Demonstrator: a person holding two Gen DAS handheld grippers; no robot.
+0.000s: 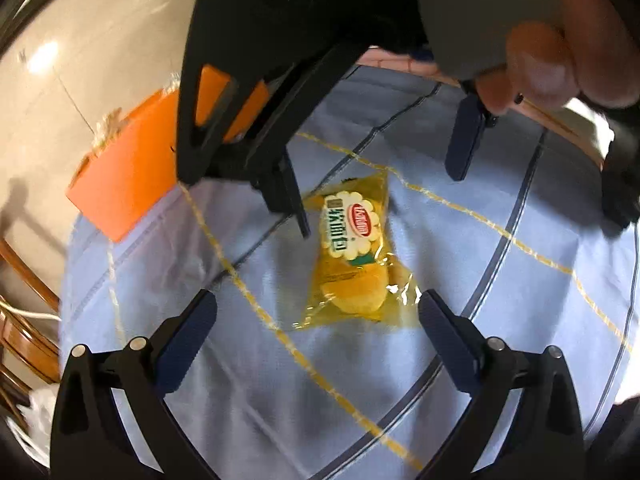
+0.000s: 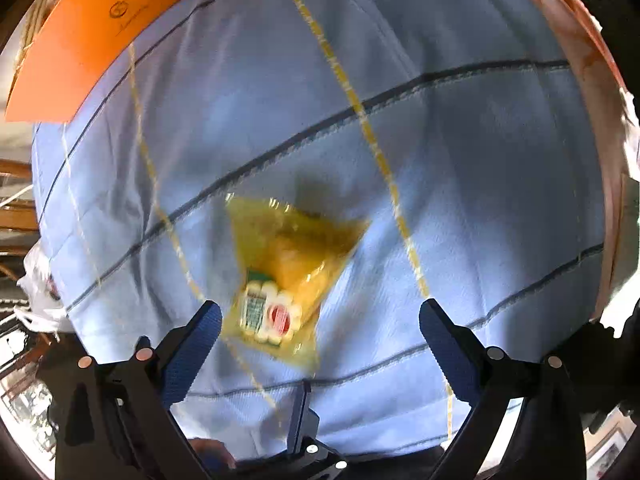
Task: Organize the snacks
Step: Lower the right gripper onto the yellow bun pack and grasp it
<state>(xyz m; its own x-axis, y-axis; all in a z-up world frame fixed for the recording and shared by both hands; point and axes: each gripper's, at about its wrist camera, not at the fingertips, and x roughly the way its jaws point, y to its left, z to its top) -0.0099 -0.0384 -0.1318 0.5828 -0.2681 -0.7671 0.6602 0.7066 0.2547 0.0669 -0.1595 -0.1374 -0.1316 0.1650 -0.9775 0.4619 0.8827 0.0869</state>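
Pale glossy floor tiles [image 1: 80, 32] curve around the left edge of the left wrist view, and a wooden chair frame [image 1: 24, 308] shows low on that side. Next comes a flat orange cardboard box [image 1: 128, 168], which sits at the far left corner of the bench and hangs partly past the edge of the light blue checked tablecloth with dark and yellow lines [image 1: 280, 380]; as the only container in sight, it is probably where the snacks are meant to go. Near the middle of the cloth lies the yellow see-through plastic packet of soft bread [image 1: 354, 256], flat and label up, touched by nothing. The left gripper [image 1: 316, 312] hangs above it with its dark blue padded fingers [image 1: 188, 340] spread wide to either side of the packet's near end, holding nothing, a stance that suits a straight drop onto it. From the opposite side the right gripper [image 1: 380, 184] reaches in, likewise spread and empty, with the packet's far end between its fingers; a person's hand [image 1: 560, 48] grips its handle at upper right. In the right wrist view the same packet [image 2: 284, 276] is blurred and sits just ahead of that gripper [image 2: 320, 316], the box [image 2: 88, 28] well off at the upper left, and the reddish wooden rim of the bench [image 2: 600, 128] closes the scene on the right.
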